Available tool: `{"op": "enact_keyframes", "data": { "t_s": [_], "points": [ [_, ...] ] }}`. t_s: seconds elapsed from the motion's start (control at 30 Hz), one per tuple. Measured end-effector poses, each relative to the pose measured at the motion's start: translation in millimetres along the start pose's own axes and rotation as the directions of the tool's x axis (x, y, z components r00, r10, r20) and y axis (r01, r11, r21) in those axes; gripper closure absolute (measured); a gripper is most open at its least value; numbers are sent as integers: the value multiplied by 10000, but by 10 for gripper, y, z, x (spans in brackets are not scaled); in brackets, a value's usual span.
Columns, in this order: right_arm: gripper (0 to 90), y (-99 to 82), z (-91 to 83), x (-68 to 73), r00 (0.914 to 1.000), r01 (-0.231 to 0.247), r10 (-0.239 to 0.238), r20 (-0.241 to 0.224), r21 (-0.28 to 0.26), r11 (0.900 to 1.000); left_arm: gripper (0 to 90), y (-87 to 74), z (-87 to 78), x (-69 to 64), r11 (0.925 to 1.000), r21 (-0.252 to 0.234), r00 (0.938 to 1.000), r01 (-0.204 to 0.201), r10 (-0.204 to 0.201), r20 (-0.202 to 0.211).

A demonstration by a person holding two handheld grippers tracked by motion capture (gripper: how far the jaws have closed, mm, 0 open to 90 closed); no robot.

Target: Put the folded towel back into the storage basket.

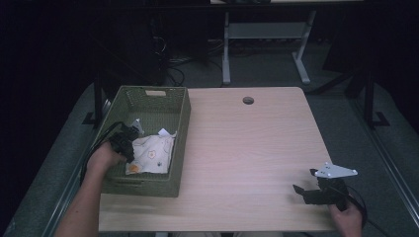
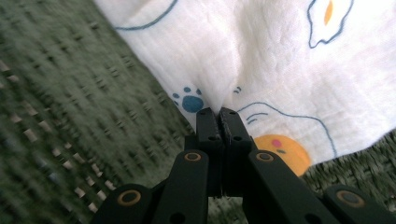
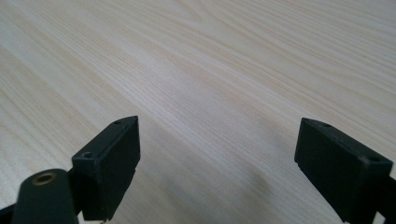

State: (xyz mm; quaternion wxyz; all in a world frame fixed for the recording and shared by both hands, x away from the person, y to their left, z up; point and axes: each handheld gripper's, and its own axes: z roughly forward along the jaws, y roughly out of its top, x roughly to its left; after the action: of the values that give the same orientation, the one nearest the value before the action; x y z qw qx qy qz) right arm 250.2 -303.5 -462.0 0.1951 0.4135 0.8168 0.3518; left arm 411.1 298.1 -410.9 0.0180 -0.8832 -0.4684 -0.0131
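Your left gripper (image 2: 218,112) is clamped on a fold of the printed white cloth (image 1: 149,153), which lies inside the green woven basket (image 1: 179,129) at the desk's (image 1: 247,148) left edge. Your right gripper (image 3: 217,154) hovers released near the front right corner.

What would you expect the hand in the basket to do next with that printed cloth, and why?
Probably lift a little, straight up. The left gripper has its jaws pinched shut on a fold of the white printed cloth, which lies on the floor of the green woven basket. With the grip made, raising it should free the cloth from the basket. The right gripper waits open over the bare table.
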Motion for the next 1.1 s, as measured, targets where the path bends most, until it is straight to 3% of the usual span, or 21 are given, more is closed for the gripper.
{"op": "enact_keyframes", "data": {
  "t_s": [0.07, 0.13, 0.3, 0.37, 0.5, 0.6, 0.67, 0.87, 0.9, 1.0, 1.1],
  "points": [
    [137, 2, 2, 1, 10000, 18, -18, 3, -12, 10000, 891, -21, -22, 7, 10000, -35, 9995, -13, 12, -319],
    [136, 5, 5, 2, 10000, 53, -53, 13, -21, 10000, 855, -27, -32, 8, 10000, -62, 9996, 1, -3, -297],
    [136, 8, 5, 13, 10000, 62, -62, -24, 2, 10000, 751, -64, -135, -26, 9977, -674, 9996, 121, -138, -250],
    [136, 8, 4, 13, 10000, 75, -75, -20, -21, 10000, 751, -67, -159, -36, 9971, -747, 9996, 121, -139, -243],
    [136, 12, -4, 7, 9999, 127, -127, -82, -55, 9999, 749, -79, -267, -109, 9897, -1425, 9999, 107, -121, -92],
    [136, 16, -4, 0, 9999, 134, -135, -91, -89, 9999, 746, -81, -293, -138, 9875, -1573, 10000, -6, -5, -71],
    [137, 23, 7, -5, 9999, 81, -81, -101, -80, 9999, 740, -94, -332, -189, 9819, -1892, 10000, 55, -50, 35],
    [136, 44, 47, 2, 9999, 67, -67, -141, -20, 10000, 713, -136, -372, -230, 9774, -2113, 9998, -1, 42, 189],
    [136, 49, 49, 10, 9999, 83, -83, -145, 2, 10000, 712, -168, -390, -244, 9719, -2353, 9996, 58, 6, 269],
    [136, 61, 54, 24, 9999, 99, -99, -125, -36, 9999, 693, -204, -402, -252, 9665, -2566, 9995, 78, 3, 313],
    [136, 58, 63, 35, 9997, 138, -138, -188, 16, 9999, 655, -270, -434, -248, 9436, -3301, 9993, 251, -151, 328]
  ]
}}
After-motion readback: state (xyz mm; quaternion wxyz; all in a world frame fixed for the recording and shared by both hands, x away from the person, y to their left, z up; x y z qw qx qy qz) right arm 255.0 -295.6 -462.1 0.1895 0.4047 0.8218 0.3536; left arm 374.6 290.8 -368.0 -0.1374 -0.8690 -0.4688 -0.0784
